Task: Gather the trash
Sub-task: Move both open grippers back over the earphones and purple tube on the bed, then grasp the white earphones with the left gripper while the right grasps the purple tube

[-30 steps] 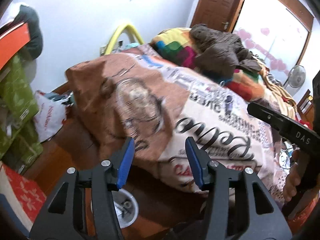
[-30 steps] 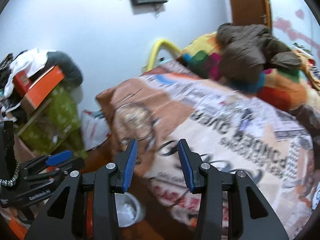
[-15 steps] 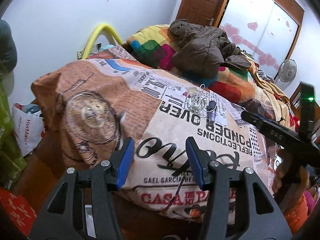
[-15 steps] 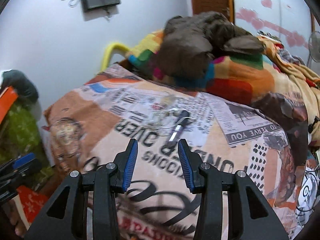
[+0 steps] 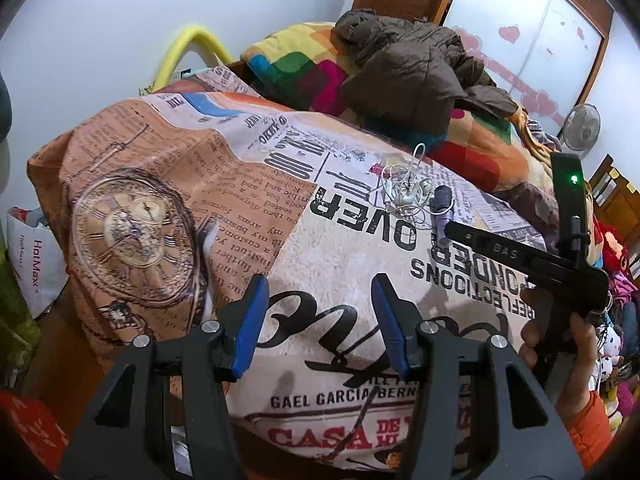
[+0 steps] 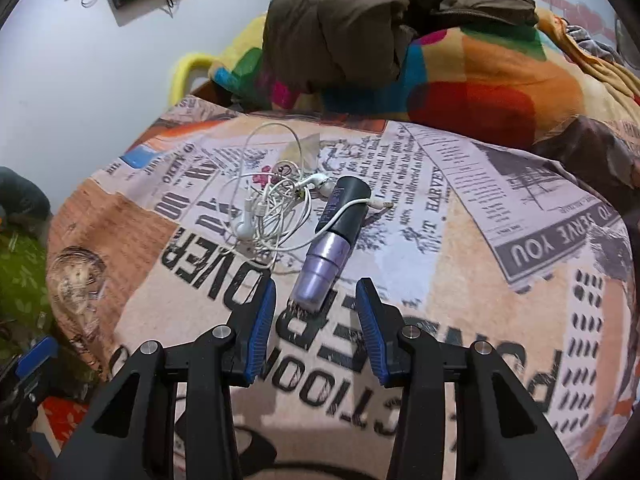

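Observation:
A purple and black tube (image 6: 334, 236) lies on the newspaper-print blanket (image 6: 480, 280), with tangled white earphones (image 6: 276, 208) beside it and one cable over it. My right gripper (image 6: 316, 320) is open, its fingers just short of the tube's purple end, one on each side. In the left wrist view the tube (image 5: 441, 206) and earphones (image 5: 406, 190) lie far ahead. My left gripper (image 5: 320, 320) is open and empty above the blanket's (image 5: 280, 220) near part. The right gripper's body (image 5: 532, 264) shows at the right.
A brown jacket (image 6: 360, 20) lies on a colourful blanket (image 6: 480, 80) behind the items. A yellow hoop (image 5: 188, 48) leans at the wall. A white bag (image 5: 34, 260) sits on the floor at left. A fan (image 5: 582, 128) stands far right.
Both grippers have risen from the floor and bed edge to over the blanket. The right gripper has moved close to the tube and earphones. Both stay open.

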`<state>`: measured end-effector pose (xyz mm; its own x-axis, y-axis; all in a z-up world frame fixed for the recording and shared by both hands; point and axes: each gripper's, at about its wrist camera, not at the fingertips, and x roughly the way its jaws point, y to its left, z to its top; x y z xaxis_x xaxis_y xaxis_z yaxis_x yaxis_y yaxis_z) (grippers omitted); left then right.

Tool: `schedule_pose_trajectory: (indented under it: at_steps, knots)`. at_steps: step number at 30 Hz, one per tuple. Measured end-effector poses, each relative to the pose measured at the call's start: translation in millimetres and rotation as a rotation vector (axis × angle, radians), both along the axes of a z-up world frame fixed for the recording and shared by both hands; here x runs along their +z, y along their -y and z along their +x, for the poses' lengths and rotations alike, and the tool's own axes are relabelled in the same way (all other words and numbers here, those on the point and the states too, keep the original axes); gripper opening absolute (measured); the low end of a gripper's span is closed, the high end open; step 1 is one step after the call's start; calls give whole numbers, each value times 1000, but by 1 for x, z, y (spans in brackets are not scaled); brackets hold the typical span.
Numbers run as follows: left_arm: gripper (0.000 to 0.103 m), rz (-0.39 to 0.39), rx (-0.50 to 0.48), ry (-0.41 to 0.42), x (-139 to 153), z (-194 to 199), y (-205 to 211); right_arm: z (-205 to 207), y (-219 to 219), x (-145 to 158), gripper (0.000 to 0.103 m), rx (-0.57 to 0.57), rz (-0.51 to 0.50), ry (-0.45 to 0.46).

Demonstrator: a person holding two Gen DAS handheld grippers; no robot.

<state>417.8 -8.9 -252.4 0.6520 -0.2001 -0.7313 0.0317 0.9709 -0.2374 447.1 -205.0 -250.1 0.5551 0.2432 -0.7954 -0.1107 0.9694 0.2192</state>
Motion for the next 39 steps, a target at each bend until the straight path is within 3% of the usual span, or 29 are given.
schedule_pose_trajectory:
  at_steps: [6,14,20,23,30,39]
  knots:
    - [52,-22,-11,-21,-10,17,5,11,-5,-8,37,-4,-36,3]
    - [52,-57,-79,-67,-19,48,31,6,-1,-9,20,-4,-118,33]
    - [52,-83,-132,-43,-10,82,58,-3,30,-7,20,-36,-56,0]
    - [52,-140,-155,-73,-14,105,69,-9,48,-8,20,-61,-41,-13]
    - [52,-180,-129,-128,-36,145,91,-8,73,-4,20,-112,18,-18]
    - [52,-101,-127,-127,-46,162,126,-9,80,1,20,-125,70,-2]
